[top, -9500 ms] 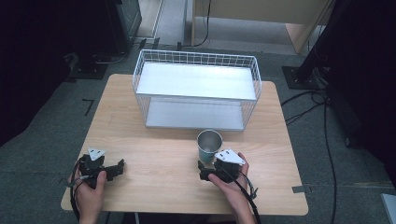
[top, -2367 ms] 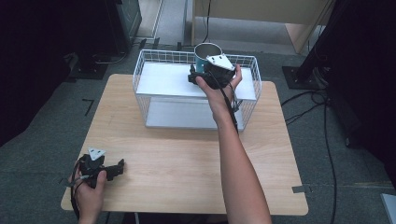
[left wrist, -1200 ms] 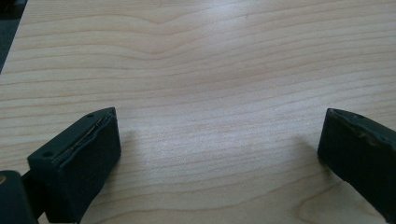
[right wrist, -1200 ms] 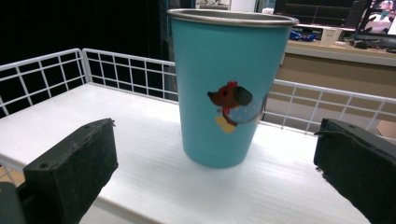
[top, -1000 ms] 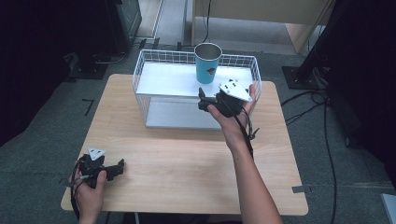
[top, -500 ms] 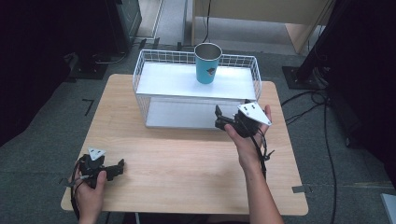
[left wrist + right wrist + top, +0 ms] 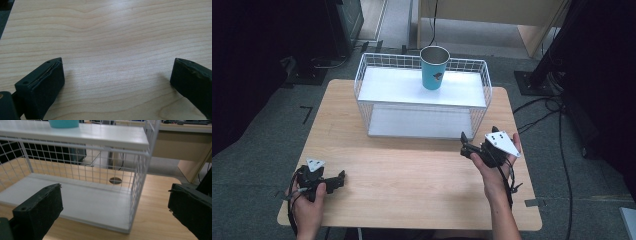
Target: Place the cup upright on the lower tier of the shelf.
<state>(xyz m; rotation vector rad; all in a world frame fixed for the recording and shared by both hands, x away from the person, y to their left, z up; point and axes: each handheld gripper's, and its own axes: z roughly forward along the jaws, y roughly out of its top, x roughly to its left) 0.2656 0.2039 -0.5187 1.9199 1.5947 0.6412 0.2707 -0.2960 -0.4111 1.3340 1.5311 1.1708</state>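
A blue cup with a metal rim stands upright on the top shelf of the white wire rack, toward the back; its base shows at the top of the right gripper view. My right gripper hovers over the table just in front of the rack's right corner, open and empty, facing the rack's lower shelf. Near the table's front left corner my left gripper rests low, open, with bare wood between its jaws.
The wooden table has free room between the two grippers. Cables trail on the floor to the right. A round cable hole sits in the table behind the rack.
The right gripper let go of the cup on the rack's top shelf and drew back down toward the table's right front. The left gripper has stayed still.
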